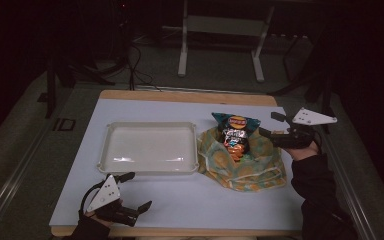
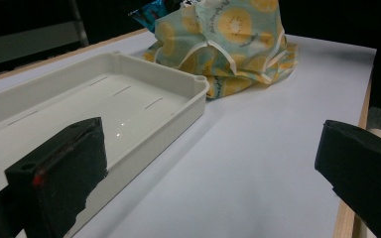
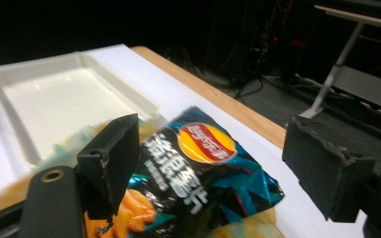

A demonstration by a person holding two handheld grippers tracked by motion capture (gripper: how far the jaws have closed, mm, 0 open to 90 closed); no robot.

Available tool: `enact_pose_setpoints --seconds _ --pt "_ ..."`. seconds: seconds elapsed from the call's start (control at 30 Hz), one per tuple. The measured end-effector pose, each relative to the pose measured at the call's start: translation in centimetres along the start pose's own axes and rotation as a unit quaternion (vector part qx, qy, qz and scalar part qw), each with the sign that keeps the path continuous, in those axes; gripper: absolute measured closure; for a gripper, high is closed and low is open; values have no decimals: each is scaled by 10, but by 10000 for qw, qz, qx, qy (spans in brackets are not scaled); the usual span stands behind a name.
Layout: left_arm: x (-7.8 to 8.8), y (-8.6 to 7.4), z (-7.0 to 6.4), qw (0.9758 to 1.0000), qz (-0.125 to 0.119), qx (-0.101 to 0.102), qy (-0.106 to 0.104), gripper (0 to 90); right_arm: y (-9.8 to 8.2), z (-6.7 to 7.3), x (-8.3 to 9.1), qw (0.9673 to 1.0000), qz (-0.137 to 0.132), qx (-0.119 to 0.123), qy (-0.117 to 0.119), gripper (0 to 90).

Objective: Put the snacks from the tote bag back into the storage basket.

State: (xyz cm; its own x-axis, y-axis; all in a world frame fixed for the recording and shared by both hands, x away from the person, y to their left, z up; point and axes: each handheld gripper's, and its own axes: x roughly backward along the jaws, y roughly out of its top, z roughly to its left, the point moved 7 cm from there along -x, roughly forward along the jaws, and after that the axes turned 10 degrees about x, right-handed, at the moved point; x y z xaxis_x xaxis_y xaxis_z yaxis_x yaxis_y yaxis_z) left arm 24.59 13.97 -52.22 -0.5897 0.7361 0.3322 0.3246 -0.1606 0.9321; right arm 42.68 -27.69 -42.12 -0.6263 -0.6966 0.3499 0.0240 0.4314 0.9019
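Note:
A black and teal chip bag (image 1: 235,132) stands in an open yellow-and-teal patterned cloth bag (image 1: 245,170) at the table's right. My right gripper (image 1: 271,125) hovers just right of the chip bag's top, jaws open. In the right gripper view the two jaws frame the chip bag (image 3: 198,163) without pressing on it, my right gripper (image 3: 218,153) being open. A white tray (image 1: 150,147) lies empty left of the cloth bag. Near the table's front left corner my left gripper (image 1: 136,191) is open and holds nothing. From my left gripper (image 2: 213,148) I see the tray (image 2: 178,79) and the cloth bag (image 2: 228,39).
The white tabletop (image 1: 195,200) has a wooden edge (image 1: 190,95) at the back. Beyond it stand a grey metal frame (image 1: 220,25) and cables (image 1: 135,65) on the dark floor. A person's sleeve (image 1: 315,185) rests along the table's right side.

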Motion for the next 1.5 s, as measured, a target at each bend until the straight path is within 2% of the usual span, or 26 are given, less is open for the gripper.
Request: enact_pose_setpoints --seconds 0.17,0.37,0.57,0.77,1.0,1.47,1.5 --pt "0 0 0 10000 9 -10 -15 3 -11 -11 -15 9998 91 -137 64 273" --pt "-1 -1 -1 10000 15 0 -31 3 -23 -22 -27 9996 234 -185 8 303" --pt "-1 -1 -2 10000 -1 -15 -80 3 -46 -35 -42 9985 431 -343 -41 307" --pt "-1 0 -3 9999 -33 -51 -136 3 -59 -42 -52 9974 509 -512 -21 294" --pt "-1 -1 -4 9999 14 -96 -123 3 -67 -44 -64 9954 561 -778 79 263" --pt "-3 -3 -4 9997 75 -130 -180 3 -83 -43 -81 9921 847 -879 275 243" --pt "-3 -4 -4 9997 98 -116 -199 3 -87 -43 -83 9909 865 -981 330 251"
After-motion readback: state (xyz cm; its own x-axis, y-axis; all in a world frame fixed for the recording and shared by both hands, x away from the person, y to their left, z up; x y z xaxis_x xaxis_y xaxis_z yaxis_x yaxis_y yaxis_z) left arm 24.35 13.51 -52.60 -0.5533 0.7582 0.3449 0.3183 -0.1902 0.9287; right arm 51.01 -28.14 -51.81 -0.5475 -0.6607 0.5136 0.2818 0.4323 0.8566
